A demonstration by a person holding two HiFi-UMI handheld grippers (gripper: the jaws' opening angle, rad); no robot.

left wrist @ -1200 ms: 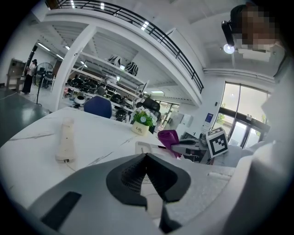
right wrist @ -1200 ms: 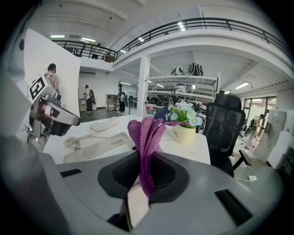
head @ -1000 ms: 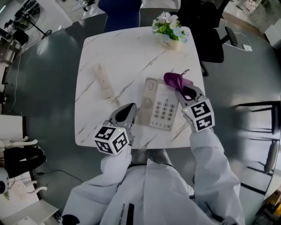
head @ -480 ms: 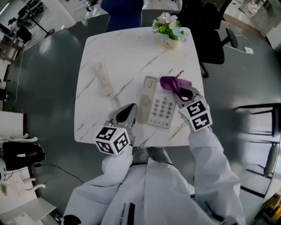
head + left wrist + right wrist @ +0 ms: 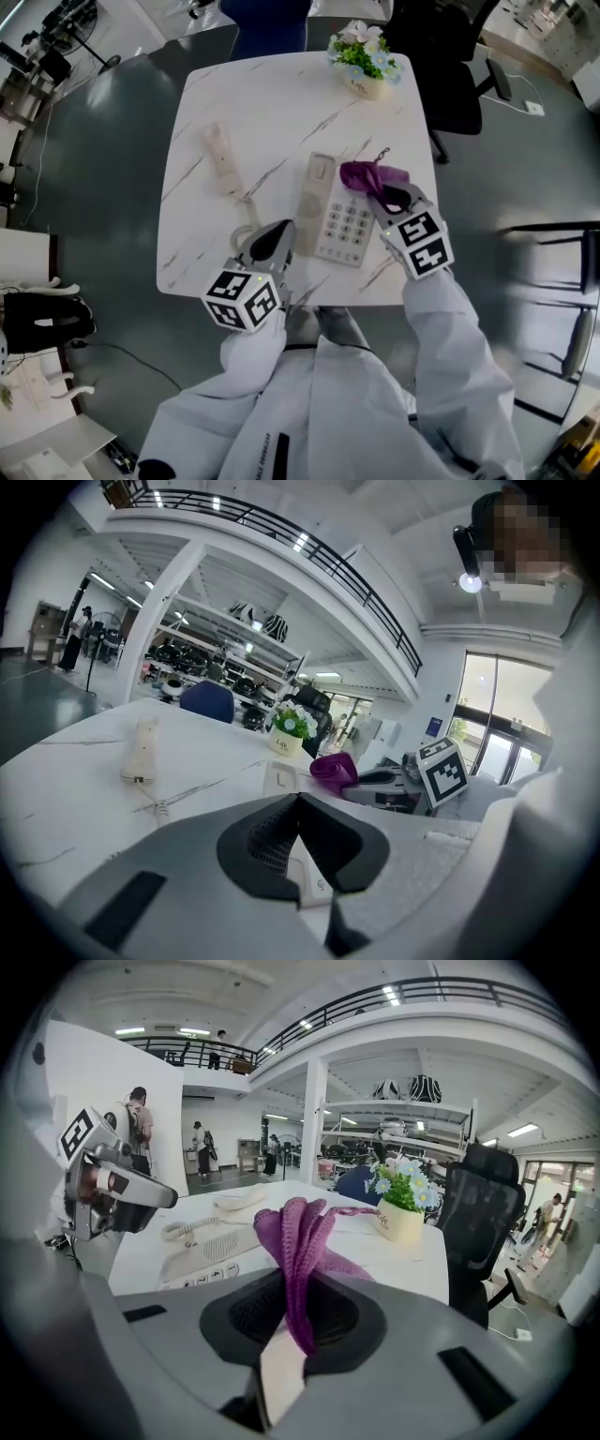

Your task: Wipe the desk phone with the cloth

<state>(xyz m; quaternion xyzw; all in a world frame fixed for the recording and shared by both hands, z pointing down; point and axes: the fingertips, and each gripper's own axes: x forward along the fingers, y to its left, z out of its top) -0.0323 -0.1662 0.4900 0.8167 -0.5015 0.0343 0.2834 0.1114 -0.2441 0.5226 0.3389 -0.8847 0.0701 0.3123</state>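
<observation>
Closest to me, my left gripper [image 5: 277, 236] has its jaws pressed together with nothing between them, which its own view [image 5: 298, 799] confirms. The tip sits at the near left edge of the desk phone [image 5: 339, 217], though I cannot tell whether it touches. My right gripper [image 5: 384, 194] is clamped tight on the cloth [image 5: 368, 174], a purple knitted piece that rises in folds out of the closed jaws in the right gripper view [image 5: 295, 1227]. The cloth is bunched over the phone's far right corner and spills a little onto the table [image 5: 281, 103]. The phone base lies flat near the table's front edge with its keypad facing up and its cradle bare. The handset [image 5: 218, 159] lies off to the left on the marble top, well apart from the base and joined to it by a coiled cord [image 5: 246, 217]. At the far edge stands a small pot of flowers [image 5: 366, 58], with a black office chair [image 5: 450, 75] behind it.
</observation>
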